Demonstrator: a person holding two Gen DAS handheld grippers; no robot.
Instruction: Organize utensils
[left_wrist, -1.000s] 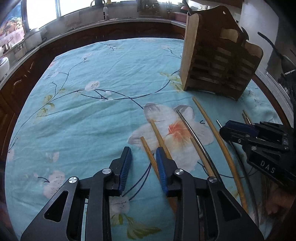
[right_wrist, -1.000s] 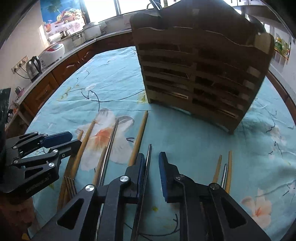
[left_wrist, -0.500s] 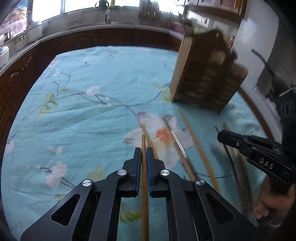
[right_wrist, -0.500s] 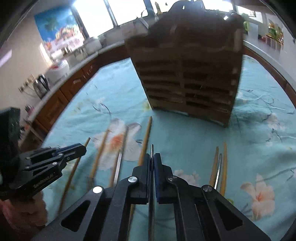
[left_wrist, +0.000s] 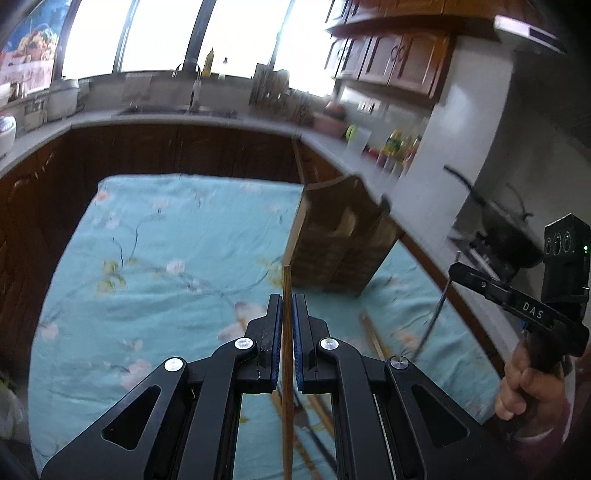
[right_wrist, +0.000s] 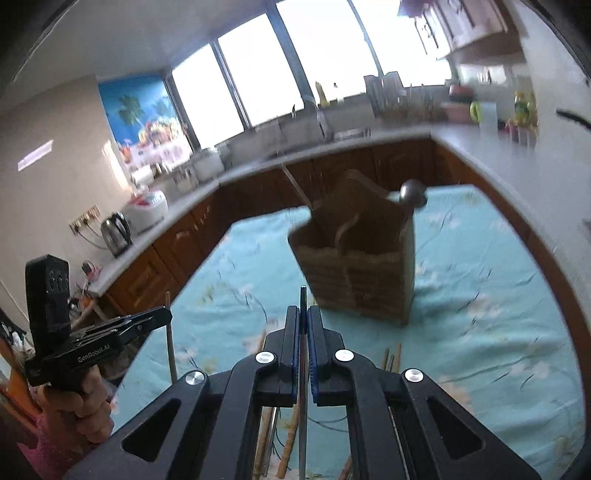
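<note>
Teal floral tablecloth, soft cotton-like fabric with printed pale blossoms and thin dark branch lines, covers the table below both tools. Dark brown wooden cabinets with a pale smooth countertop curve round behind it; blurred.

Slatted wooden utensil holder, boxy, brown, with a curved back panel, stands upright on the cloth ahead and slightly right of the left gripper; in the right wrist view the same holder is ahead and just right of the right gripper, divided into compartments, a rounded metal ladle bowl sticking out of its far right corner and a thin stick-like handle leaning out at its left.

Left gripper: black angular frame, blue ribbed pads, pressed together on a wooden chopstick, straight, round, tan, running along the fingers and poking past the tips. Raised off the cloth.

Right gripper: same build, pinching a metal chopstick, thin, grey, shiny, tip just past the pads. Also lifted above the cloth.

Loose chopsticks lie flat on the cloth below and right of the right gripper; more bamboo ones under its frame, partly hidden. Count unclear.

Small stuff: silver kettle and white rice cooker on the counter, far left of the right gripper.
</note>
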